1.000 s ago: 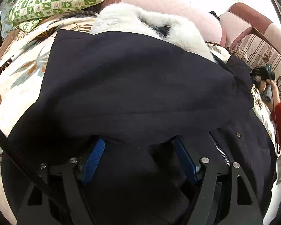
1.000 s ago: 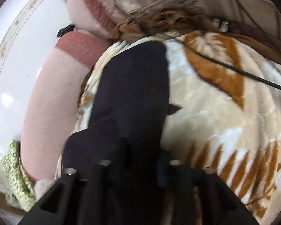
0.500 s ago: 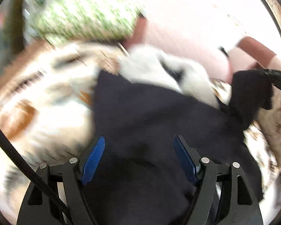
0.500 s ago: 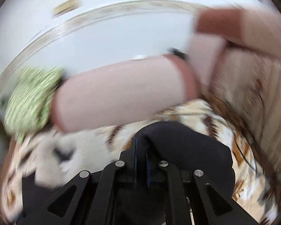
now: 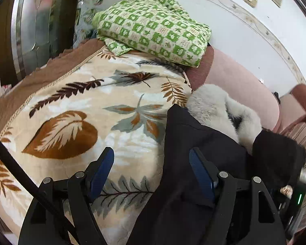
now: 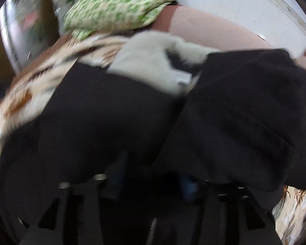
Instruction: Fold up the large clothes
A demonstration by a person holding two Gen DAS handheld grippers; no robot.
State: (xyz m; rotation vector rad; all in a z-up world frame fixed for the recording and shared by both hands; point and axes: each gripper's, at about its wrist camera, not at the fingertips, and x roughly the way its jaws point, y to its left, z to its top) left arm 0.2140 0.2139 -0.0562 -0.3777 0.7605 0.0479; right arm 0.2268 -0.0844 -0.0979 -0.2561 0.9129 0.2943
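Dark coat (image 5: 195,163) lay on the bed over a leaf-print blanket (image 5: 87,110), its white fur collar (image 5: 212,106) toward the pink bolster (image 5: 240,83). A folded green-checked cloth (image 5: 153,26) sat on the bolster's end, apart from the coat. Left gripper (image 5: 152,168) hung wide open above the coat's left edge: left blue finger pad (image 5: 101,170) over bare blanket, right one over dark fabric, nothing clamped. Right gripper (image 6: 153,181) was low over the coat (frame badly blurred), jaws opening, dark fabric lying in front of and between the fingers (image 6: 188,185); no visible pinch. One coat sleeve (image 6: 244,110) was folded across the body, just below the collar.
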